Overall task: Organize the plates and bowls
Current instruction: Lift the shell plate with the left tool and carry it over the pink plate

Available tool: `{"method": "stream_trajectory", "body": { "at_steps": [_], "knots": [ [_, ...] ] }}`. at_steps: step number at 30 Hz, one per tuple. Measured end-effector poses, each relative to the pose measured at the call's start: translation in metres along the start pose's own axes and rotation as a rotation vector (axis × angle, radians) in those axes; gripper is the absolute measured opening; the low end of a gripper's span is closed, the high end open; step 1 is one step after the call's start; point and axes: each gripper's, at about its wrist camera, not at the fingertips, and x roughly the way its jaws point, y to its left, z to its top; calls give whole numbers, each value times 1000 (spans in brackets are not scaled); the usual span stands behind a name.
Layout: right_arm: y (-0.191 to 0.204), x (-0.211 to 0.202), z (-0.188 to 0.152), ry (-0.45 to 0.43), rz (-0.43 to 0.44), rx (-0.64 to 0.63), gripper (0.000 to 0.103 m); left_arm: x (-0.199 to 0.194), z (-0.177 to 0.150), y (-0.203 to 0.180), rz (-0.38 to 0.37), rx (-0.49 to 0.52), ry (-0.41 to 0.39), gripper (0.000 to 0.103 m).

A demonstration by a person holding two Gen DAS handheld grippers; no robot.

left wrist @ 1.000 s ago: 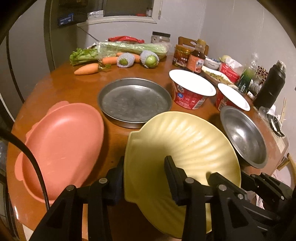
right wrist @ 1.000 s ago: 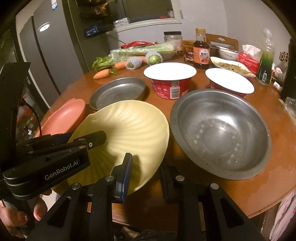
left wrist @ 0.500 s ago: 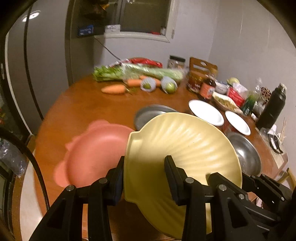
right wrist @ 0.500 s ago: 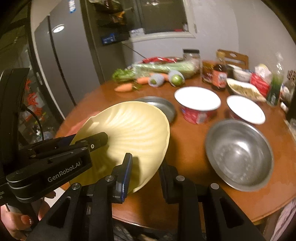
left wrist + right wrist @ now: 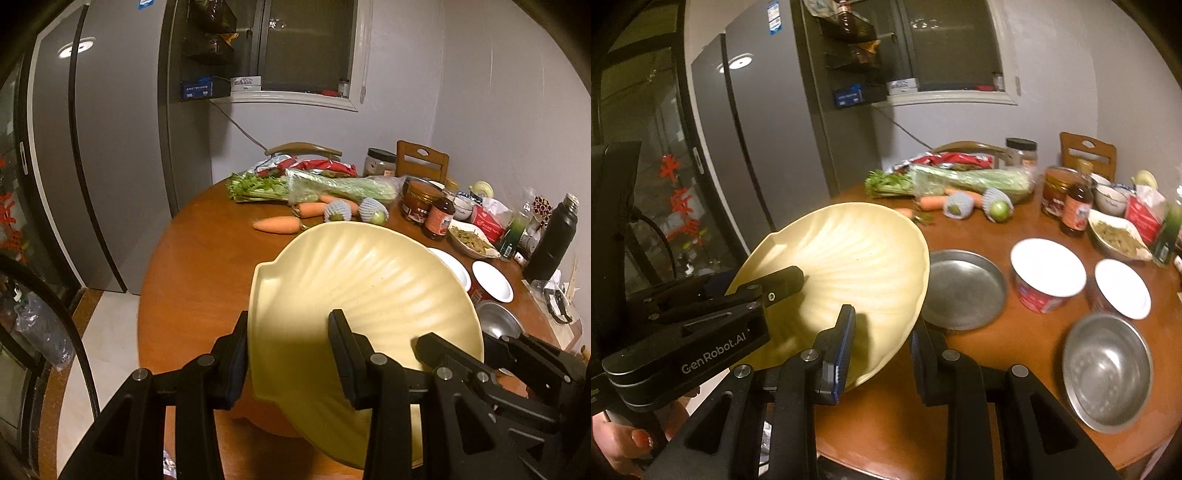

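Observation:
A pale yellow shell-shaped plate [image 5: 362,295] hangs tilted in the air above the near edge of the round wooden table [image 5: 199,266]. My left gripper [image 5: 290,350] is shut on its near left rim, one finger above and one below. My right gripper [image 5: 882,350] is shut on the near right rim of the same plate [image 5: 849,266]. On the table lie a flat steel pan [image 5: 964,291] and a steel bowl [image 5: 1108,373]. The yellow plate hides the pink plate, apart from a reddish sliver under its edge [image 5: 266,417].
Two red noodle cups with white lids [image 5: 1049,269] [image 5: 1123,284] stand behind the steel bowl. Celery [image 5: 332,186], carrots [image 5: 277,224], jars, a sauce bottle [image 5: 1078,210] and a black flask [image 5: 554,240] crowd the far side. A grey fridge [image 5: 110,166] stands at the left. A hand [image 5: 624,443] grips the left tool.
Both grippers have risen and drawn back with the yellow plate held between them. The table has dropped lower and farther away, and the pink plate has slipped out of sight under the yellow one.

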Motion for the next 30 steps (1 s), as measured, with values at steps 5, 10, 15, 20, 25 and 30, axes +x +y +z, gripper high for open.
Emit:
{"method": "stream_trajectory", "body": {
  "at_steps": [5, 10, 15, 20, 25, 30],
  "knots": [
    [16, 15, 9, 4, 7, -5, 29, 8, 3, 16, 9, 4, 19, 41],
    [22, 31, 0, 42, 2, 8, 29, 28, -4, 24, 10, 1, 64, 41],
    [20, 51, -11, 92, -10, 21, 30, 49, -12, 30, 7, 0, 109, 41],
    [21, 65, -21, 124, -27, 21, 30, 62, -18, 32, 6, 14, 134, 41],
    [17, 78, -25, 162, -31, 40, 30, 74, -22, 32, 7, 19, 159, 42],
    [23, 88, -28, 187, -29, 20, 31, 81, -24, 38, 22, 19, 169, 42]
  ]
}}
